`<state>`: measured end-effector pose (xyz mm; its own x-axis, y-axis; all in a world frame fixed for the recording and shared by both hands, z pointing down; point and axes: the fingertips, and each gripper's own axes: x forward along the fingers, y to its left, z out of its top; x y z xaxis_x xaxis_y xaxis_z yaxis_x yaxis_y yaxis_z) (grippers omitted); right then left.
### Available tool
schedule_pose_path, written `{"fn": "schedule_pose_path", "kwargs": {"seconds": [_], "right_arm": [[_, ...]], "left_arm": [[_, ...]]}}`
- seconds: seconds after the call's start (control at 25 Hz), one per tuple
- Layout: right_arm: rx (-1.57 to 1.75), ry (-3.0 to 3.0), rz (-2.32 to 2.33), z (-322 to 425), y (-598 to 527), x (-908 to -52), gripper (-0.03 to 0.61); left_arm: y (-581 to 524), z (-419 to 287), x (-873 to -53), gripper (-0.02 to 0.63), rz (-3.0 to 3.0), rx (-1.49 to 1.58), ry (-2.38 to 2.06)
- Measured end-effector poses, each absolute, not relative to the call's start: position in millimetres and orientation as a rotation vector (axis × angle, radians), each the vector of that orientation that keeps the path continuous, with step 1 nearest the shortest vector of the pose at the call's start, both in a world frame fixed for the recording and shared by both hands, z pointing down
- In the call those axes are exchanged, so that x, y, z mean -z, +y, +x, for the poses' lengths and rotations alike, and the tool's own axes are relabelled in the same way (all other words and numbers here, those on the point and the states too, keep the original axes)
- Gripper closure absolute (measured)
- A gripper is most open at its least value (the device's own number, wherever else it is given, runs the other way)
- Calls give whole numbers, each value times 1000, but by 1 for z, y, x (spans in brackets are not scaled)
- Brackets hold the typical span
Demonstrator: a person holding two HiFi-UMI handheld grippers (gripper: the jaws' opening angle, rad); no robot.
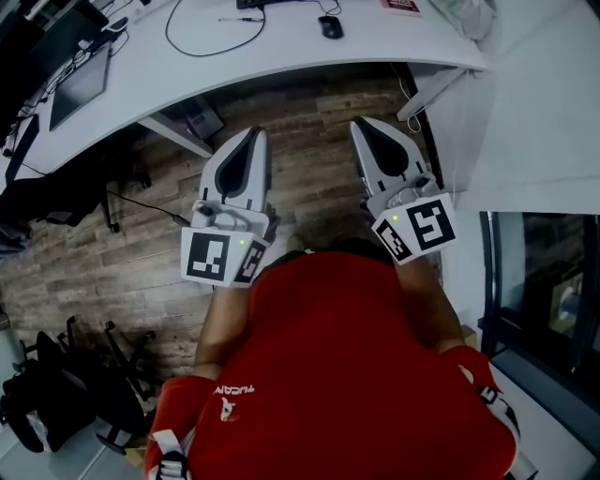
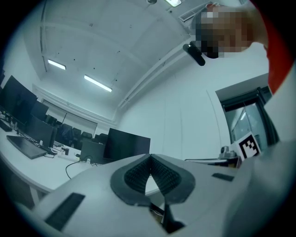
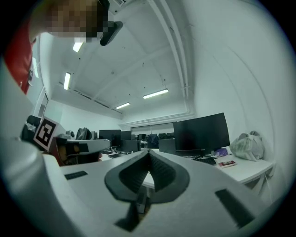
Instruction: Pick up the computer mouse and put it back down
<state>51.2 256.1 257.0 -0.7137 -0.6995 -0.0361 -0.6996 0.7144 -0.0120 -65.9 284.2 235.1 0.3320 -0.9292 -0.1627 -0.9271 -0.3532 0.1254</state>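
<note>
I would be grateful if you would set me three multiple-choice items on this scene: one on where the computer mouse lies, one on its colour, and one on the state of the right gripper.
1. Where does the computer mouse lie?
A. in a cardboard box
B. on the white desk
C. on a shelf

2. What colour is the mouse?
A. black
B. red
C. yellow

3. How do the jaws of the right gripper stand?
A. wide apart
B. closed on the mouse
C. together, with nothing between them

Answers:
1 B: the head view shows it on the desk top, well ahead of both grippers.
2 A: it shows black against the white surface.
3 C: the right gripper view shows the jaws meeting at their tips, with nothing held.
</note>
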Motion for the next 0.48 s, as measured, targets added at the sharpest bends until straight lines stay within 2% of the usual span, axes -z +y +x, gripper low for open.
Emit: {"fn": "schedule_pose_path", "kwargs": {"seconds": [0.48], "right_arm": [[21, 2904, -1278, 12, 211, -283, 574]], "left_arm": [[242, -123, -259, 604, 2509, 336, -1778]]}}
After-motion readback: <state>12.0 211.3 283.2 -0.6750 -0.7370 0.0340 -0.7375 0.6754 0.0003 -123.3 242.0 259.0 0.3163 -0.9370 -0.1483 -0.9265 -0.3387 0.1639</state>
